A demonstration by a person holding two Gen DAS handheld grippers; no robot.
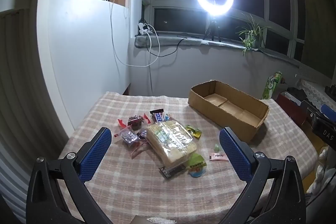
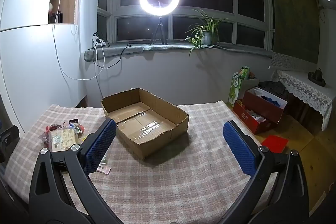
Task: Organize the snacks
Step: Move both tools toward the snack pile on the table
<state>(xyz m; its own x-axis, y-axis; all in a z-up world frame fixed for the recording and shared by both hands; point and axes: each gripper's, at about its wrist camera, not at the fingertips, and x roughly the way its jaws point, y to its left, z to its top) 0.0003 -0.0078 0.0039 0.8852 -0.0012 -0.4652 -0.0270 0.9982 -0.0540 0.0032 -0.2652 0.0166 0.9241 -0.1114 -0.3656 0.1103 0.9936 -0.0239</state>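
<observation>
A matt, woven plaid tablecloth [image 1: 130, 182] covers the table. The cardboard box [image 2: 147, 146] is rough brown, glossy tape across its floor. The wafer pack [image 1: 171, 143] wears shiny clear plastic.

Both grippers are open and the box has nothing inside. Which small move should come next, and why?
Probably lower the open left gripper onto the big cracker pack: it lies uppermost in the snack pile between the fingers, and the cardboard box is empty.

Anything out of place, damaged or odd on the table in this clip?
Nothing is spilled. The snacks, among them a cracker pack and a Snickers bar, lie in a loose heap on the checked tablecloth. The cardboard box holds nothing and its cut rim is ragged.
</observation>
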